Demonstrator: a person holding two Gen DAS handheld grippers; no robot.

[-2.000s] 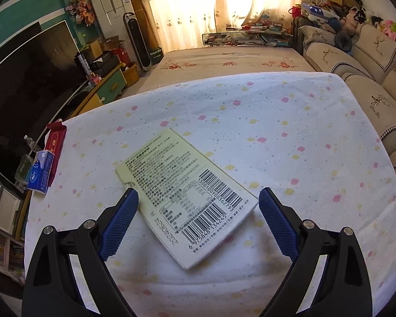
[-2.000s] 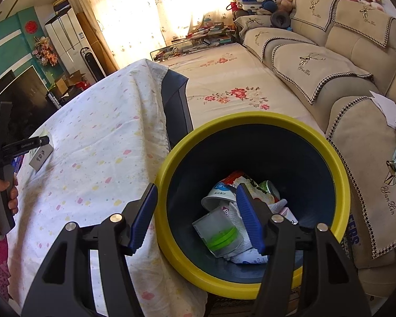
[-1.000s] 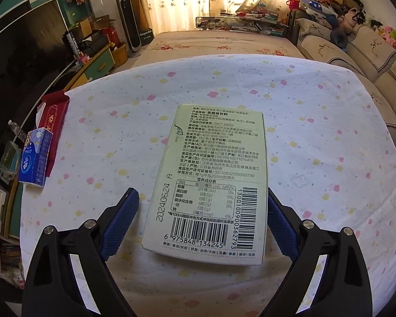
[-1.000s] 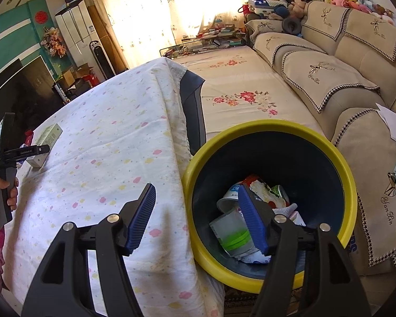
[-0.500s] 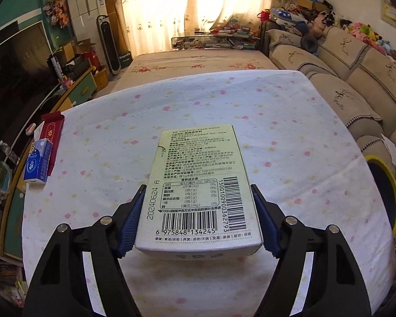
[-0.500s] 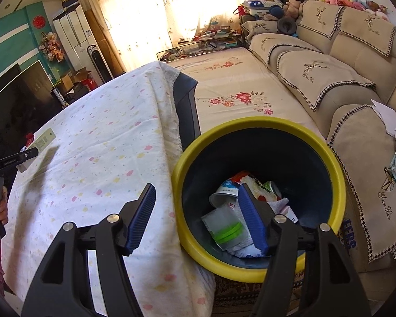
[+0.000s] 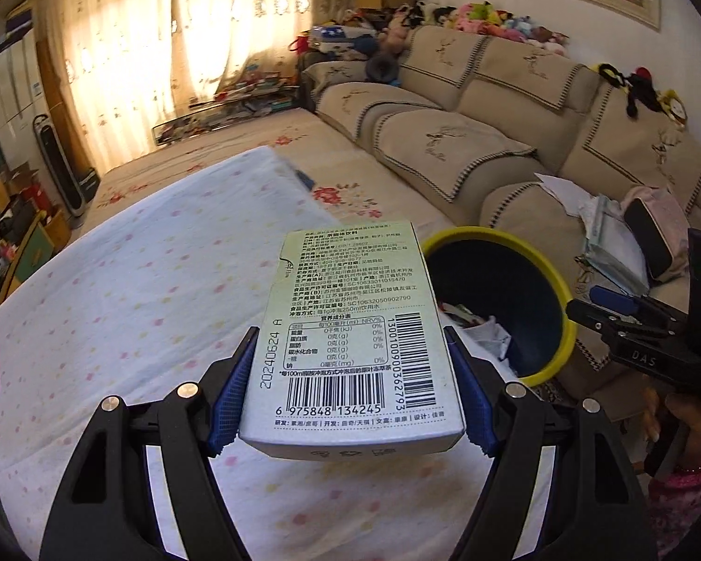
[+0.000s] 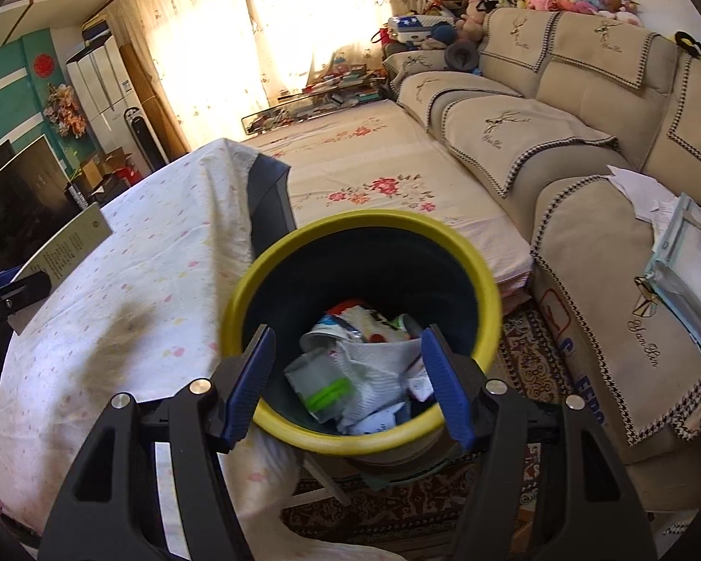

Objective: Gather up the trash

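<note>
Left hand-held gripper (image 7: 350, 402) clamps a carton (image 7: 350, 327) above the speckled tablecloth (image 7: 140, 290), right hand-held gripper (image 8: 345, 383) agape

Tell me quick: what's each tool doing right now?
Left tool: closed on the pale green printed cardboard box, lifted off the table.
Right tool: open, empty, above the yellow-rimmed dark trash bin.

The left wrist view looks forward and down across the desk (image 7: 130, 290) toward the sofa (image 7: 490, 140), with the bin (image 7: 544, 276) near on its right. The right wrist view looks steeply down into that bin (image 8: 364, 229) from close above. Both views share the bin, desk edge and sofa.
</note>
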